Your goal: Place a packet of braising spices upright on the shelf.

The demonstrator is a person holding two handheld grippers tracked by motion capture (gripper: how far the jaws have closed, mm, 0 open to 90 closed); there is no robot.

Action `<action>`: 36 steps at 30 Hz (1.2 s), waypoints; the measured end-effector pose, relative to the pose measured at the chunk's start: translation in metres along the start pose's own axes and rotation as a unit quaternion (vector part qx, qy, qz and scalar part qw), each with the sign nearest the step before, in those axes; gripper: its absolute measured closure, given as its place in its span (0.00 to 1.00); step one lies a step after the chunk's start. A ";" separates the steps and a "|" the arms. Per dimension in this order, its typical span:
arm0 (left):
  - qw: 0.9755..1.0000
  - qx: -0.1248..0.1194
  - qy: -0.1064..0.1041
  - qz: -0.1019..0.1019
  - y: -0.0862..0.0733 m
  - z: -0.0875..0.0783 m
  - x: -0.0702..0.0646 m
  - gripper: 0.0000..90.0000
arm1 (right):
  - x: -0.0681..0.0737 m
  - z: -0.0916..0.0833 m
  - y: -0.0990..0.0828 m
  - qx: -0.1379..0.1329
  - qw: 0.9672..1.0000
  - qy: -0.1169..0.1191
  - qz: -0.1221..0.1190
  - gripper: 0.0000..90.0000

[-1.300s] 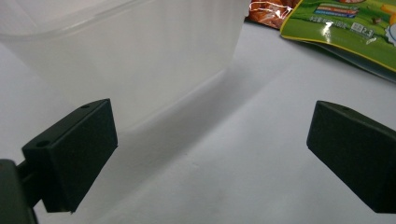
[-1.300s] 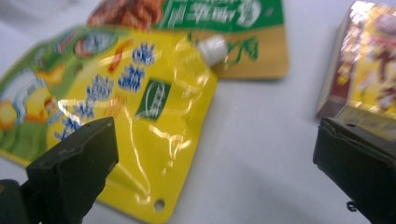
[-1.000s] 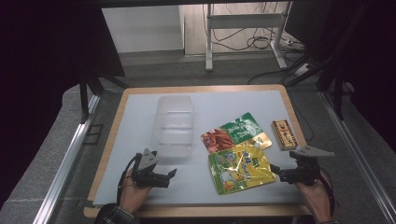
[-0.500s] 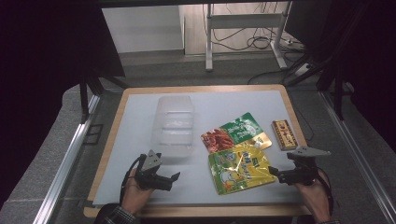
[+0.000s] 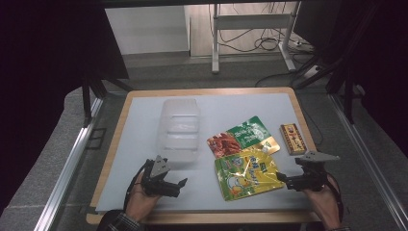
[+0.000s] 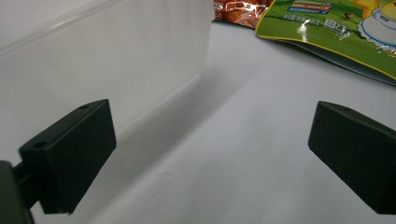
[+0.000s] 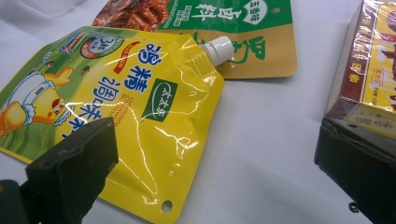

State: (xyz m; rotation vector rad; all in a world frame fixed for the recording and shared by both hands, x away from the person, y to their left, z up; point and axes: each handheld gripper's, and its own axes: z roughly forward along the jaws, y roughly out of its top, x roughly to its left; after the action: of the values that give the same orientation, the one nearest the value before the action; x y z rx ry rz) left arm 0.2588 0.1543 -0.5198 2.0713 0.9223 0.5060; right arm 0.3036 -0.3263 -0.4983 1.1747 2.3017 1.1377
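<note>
From the high view, a white mat on a wood-rimmed table [image 5: 111, 159] carries a clear, empty plastic tub [image 5: 179, 129] left of centre. To its right lie a green-and-red flat snack packet [image 5: 240, 137], a yellow-and-green spouted pouch [image 5: 246, 174] just in front of it, and a small brown-and-yellow wrapped box [image 5: 292, 138] near the right rim. The left gripper [image 5: 171, 185], held in the left hand [image 5: 140, 201], sits just in front of the tub. The right gripper [image 5: 284, 180], in the right hand [image 5: 323, 204], points at the pouch's right edge.

In the left gripper view, the jaws stand wide apart over bare mat, with nothing between them. The tub's wall [image 6: 102, 65] rises just beyond the left-side jaw, and the pouch [image 6: 336, 32] lies farther off.

In the right gripper view, the jaws are spread wide and hold nothing. The pouch's yellow corner [image 7: 140, 116] lies between them, with the box [image 7: 369, 79] just beyond the right-side jaw. The pouch's white cap overlaps the snack packet [image 7: 224, 28].
</note>
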 end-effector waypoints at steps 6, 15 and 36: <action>1.000 -0.002 -0.023 0.000 0.003 -0.001 -0.005 0.02 | 0.000 0.000 0.000 0.002 1.000 0.001 0.002 0.00; 1.000 0.006 -0.016 0.024 0.009 0.000 -0.016 0.08 | -0.001 0.002 -0.001 0.003 1.000 0.003 0.003 0.00; 0.996 0.001 -0.072 0.054 0.020 0.012 -0.038 0.35 | 0.000 0.004 -0.001 0.008 1.000 0.005 0.003 0.00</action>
State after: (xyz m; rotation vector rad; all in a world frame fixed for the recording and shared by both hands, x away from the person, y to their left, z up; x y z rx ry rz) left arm 0.2500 0.1110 -0.5123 2.1362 0.7306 0.4061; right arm 0.3052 -0.3242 -0.5015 1.1858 2.3195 1.1316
